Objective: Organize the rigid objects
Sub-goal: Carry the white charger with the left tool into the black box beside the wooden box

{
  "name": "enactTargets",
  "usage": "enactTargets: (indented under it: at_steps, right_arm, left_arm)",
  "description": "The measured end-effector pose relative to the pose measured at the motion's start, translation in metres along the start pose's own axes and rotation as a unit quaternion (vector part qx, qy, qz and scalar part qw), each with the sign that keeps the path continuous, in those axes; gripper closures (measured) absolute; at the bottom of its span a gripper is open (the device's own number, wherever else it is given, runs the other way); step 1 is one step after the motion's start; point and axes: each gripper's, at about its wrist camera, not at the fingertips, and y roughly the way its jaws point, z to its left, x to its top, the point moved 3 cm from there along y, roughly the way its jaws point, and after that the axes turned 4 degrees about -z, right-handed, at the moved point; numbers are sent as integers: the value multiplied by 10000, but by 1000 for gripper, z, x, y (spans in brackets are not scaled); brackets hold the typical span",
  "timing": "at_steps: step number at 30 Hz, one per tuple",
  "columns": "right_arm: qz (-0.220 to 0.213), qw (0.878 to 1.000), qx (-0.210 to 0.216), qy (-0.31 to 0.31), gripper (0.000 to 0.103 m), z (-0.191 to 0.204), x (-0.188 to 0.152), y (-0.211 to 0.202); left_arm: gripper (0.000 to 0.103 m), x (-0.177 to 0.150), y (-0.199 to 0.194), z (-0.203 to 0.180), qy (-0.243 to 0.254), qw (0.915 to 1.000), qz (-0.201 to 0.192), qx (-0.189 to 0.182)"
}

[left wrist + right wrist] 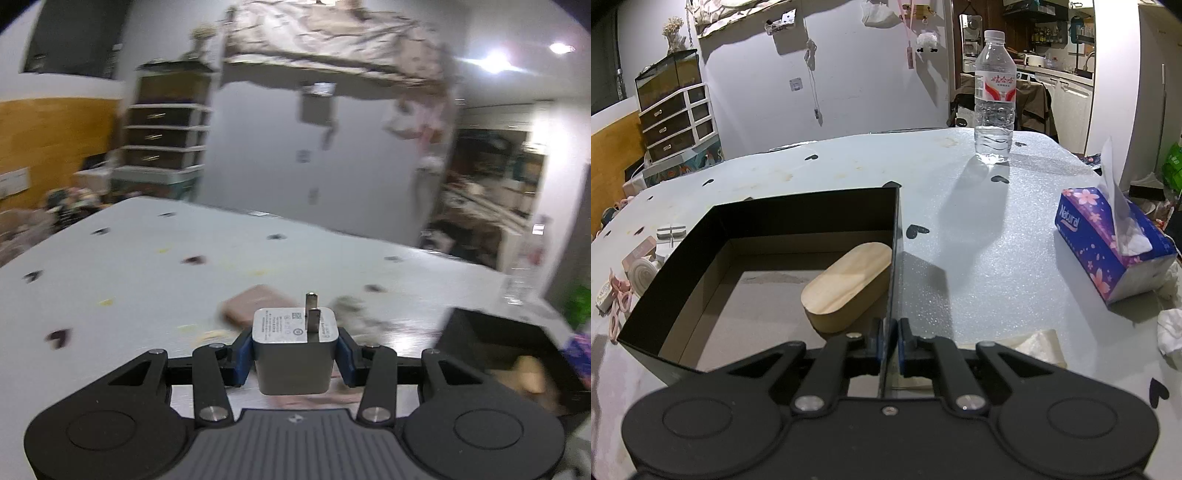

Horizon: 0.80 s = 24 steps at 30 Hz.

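Left wrist view: our left gripper clamps a grey charger, prongs up, above the pale table; beyond it lie a blurred pink block and, to the right, the black box. In the right wrist view our right gripper pinches the box's right wall, and a wooden oval rests inside against that wall. A water bottle stands far right, a tissue pack sits right, and pink scissors lie left of the box.
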Motion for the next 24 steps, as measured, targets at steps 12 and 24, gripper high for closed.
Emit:
enactTargets:
  at_steps: [12, 24]
  right_arm:
    - [-12, 10000, -18, 23, 95, 0, 0, 0]
    - [-5, 10000, -20, 29, 95, 0, 0, 0]
  left_arm:
    - [57, 5, 17, -127, 719, 9819, 338, -1719]
    - [57, -18, 89, -210, 1402, 9519, 1790, -2052]
